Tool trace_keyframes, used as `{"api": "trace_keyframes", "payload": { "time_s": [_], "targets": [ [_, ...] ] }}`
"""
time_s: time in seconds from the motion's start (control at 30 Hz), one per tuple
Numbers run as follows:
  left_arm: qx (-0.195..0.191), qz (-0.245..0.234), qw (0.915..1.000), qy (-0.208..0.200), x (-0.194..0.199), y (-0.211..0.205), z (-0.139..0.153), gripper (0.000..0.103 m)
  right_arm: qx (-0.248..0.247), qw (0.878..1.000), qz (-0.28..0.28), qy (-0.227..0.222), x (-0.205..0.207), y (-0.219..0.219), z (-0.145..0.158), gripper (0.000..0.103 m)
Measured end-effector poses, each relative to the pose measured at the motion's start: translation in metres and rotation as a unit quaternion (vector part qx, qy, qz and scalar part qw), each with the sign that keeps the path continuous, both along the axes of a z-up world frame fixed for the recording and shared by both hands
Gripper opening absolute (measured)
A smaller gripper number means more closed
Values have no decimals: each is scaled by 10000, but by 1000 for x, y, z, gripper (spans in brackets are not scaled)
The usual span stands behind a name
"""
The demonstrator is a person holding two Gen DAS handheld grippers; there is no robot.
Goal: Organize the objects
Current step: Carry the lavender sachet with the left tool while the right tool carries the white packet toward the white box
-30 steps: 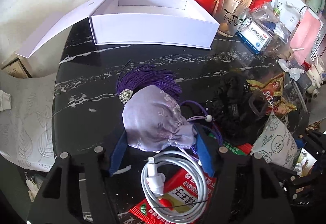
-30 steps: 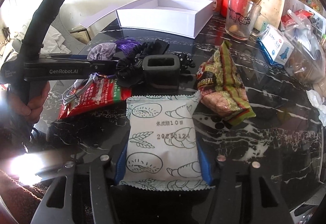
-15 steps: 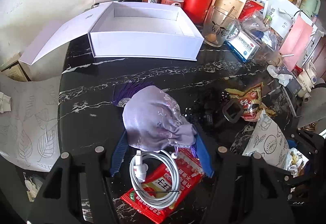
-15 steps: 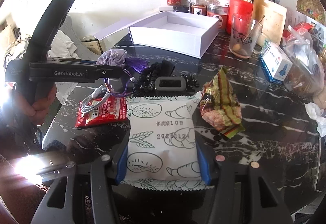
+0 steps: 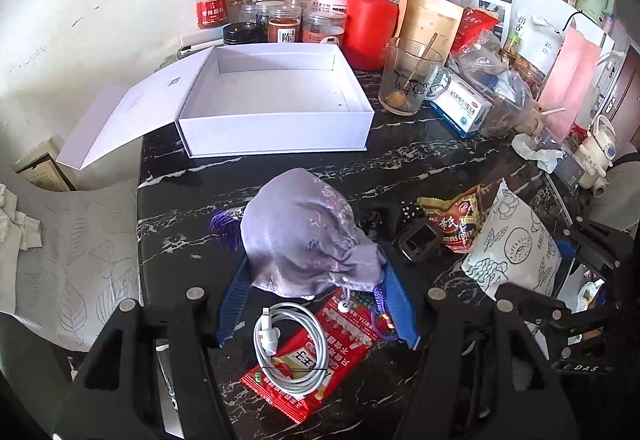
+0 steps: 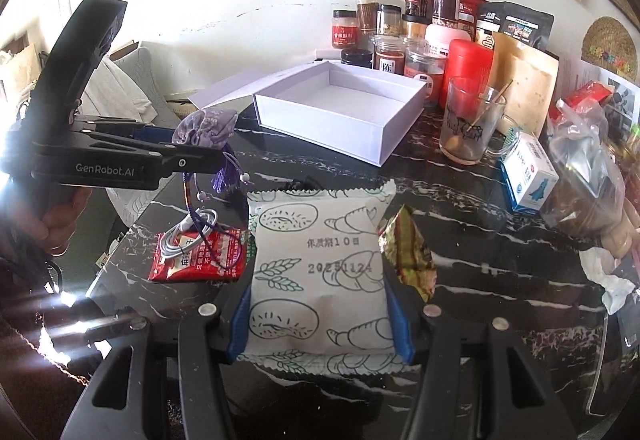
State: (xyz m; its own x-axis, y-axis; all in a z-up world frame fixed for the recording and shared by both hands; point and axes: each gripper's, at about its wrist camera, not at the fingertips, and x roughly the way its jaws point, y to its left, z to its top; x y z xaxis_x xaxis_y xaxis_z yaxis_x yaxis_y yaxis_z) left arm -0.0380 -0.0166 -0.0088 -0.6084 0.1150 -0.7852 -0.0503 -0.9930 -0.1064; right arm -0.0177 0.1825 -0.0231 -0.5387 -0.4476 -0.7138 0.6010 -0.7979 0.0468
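My left gripper is shut on a lilac satin pouch with a purple tassel, held above the black marble table; it also shows in the right wrist view. My right gripper is shut on a white bread packet printed with pastries, lifted off the table; the packet also shows in the left wrist view. An open, empty white box stands at the far side of the table.
A red snack packet with a coiled white cable lies below the pouch. A red-green snack bag, a black clip, a glass, a medicine box and several jars crowd the table.
Both grippers have risen. The pouch and its tassel have left the table and hang in the left gripper. The bread packet has lifted with the right gripper.
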Motion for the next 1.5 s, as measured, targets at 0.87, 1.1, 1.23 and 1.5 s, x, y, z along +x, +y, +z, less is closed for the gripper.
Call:
{"api": "trace_keyframes", "payload": {
  "time_s": [0.87, 1.1, 1.23, 1.5],
  "targets": [
    [-74, -218, 9997, 114, -70, 4, 30, 60, -108, 9992, 10, 383, -78, -9, 31, 56],
    [-69, -265, 9995, 124, -104, 1, 32, 60, -143, 9991, -65, 404, -109, -9, 34, 56],
    [-22, -249, 9996, 159, -121, -6, 34, 60, -167, 9989, -105, 421, -127, -12, 37, 56],
    [-25, -230, 9995, 192, -157, -21, 34, 60, -153, 9989, -109, 430, -160, -22, 38, 56]
  ]
}}
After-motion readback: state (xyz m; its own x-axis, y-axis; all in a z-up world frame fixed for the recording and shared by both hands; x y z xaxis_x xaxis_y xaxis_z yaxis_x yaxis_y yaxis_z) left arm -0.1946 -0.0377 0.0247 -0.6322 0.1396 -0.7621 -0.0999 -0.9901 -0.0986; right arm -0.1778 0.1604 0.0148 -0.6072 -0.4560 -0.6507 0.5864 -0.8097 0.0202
